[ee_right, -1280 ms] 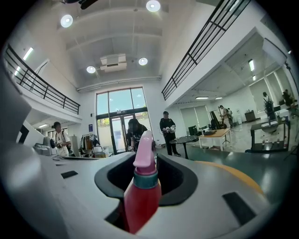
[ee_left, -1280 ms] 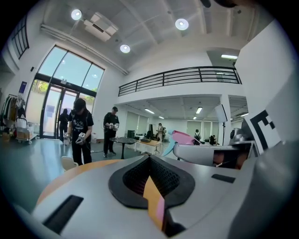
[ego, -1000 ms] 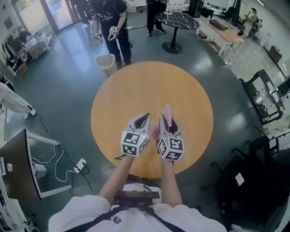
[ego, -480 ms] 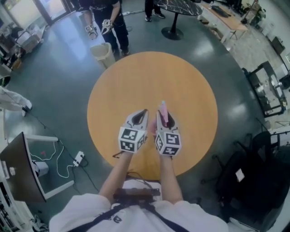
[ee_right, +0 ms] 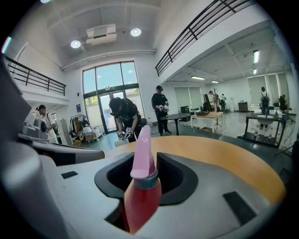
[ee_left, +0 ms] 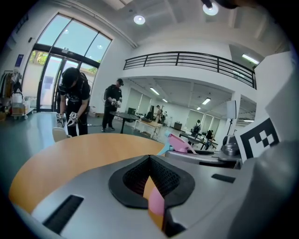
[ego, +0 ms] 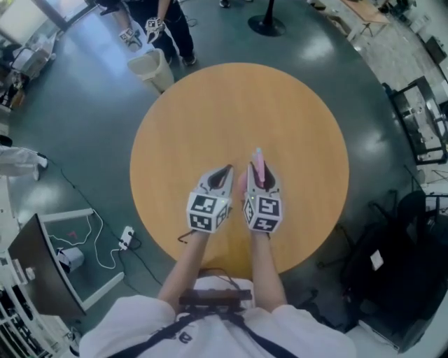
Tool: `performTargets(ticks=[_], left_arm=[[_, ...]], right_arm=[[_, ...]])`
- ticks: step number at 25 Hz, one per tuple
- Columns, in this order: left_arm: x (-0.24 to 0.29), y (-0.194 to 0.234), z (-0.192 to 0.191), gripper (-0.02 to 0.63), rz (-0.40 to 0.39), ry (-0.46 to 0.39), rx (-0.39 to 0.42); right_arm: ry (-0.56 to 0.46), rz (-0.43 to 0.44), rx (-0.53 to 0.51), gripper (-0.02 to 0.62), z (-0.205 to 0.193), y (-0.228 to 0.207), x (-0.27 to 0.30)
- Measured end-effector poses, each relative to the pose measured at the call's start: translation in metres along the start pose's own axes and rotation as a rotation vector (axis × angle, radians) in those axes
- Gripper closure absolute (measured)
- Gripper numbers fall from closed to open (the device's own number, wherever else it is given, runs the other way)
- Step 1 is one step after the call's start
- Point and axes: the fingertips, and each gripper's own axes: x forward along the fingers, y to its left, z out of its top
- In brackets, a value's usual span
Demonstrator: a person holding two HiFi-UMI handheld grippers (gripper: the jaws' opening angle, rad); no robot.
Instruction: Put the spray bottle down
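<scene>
A pink-red spray bottle [ee_right: 140, 196] with a pale pink nozzle stands upright between the jaws of my right gripper [ee_right: 143, 161], which is shut on its body. In the head view the spray bottle's nozzle [ego: 258, 165] pokes out past the right gripper [ego: 260, 183] above the near half of the round wooden table [ego: 231, 105]. Close on its left is my left gripper [ego: 222, 172], with nothing held. The left gripper view shows the left gripper [ee_left: 149, 159] with tips together, and the bottle's nozzle [ee_left: 180, 143] to the right.
A pale waste bin [ego: 150, 68] stands just beyond the table's far left edge, and a person [ego: 143, 17] with grippers stands behind it. At the right stands dark chair-like gear [ego: 392, 273]. At the left are a monitor [ego: 35, 269] and a power strip [ego: 126, 238] with cables.
Both grippers have come down toward the tabletop side by side and a little farther over it. The bottle stays in the right gripper.
</scene>
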Motion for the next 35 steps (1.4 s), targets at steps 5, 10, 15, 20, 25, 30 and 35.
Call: performTargets(ticks=[5,10,15,20,25,30,35], left_arm=[[0.024,-0.005,-0.021,0.595,-0.03,0.058,-0.01],[0.041,0.008,-0.027,0.595,-0.018,0.064,0.002],[0.043,0.016,-0.031,0.595,-0.003,0.069,-0.021],[0.041,0.023,-0.034,0.595,0.012,0.078,-0.041],[0.039,0.026,-0.043,0.595,0.021,0.087,-0.041],[0.03,0.028,-0.037,0.595,0.024,0.07,-0.034],[0.007,0.024,-0.02,0.595,0.039,0.035,-0.013]], right_arm=[[0.008,0.005,-0.06,0.436,-0.007,-0.008,0.028],[-0.018,0.004,-0.091,0.436,-0.005,-0.014,0.053],[-0.055,0.013,-0.121,0.436,0.005,-0.009,0.053],[-0.068,0.013,-0.175,0.434,0.002,-0.001,0.047],[-0.048,-0.01,-0.193,0.434,-0.011,-0.008,0.04],[0.048,-0.001,-0.179,0.43,-0.03,-0.008,0.041],[0.076,0.017,-0.088,0.365,-0.046,-0.009,0.022]])
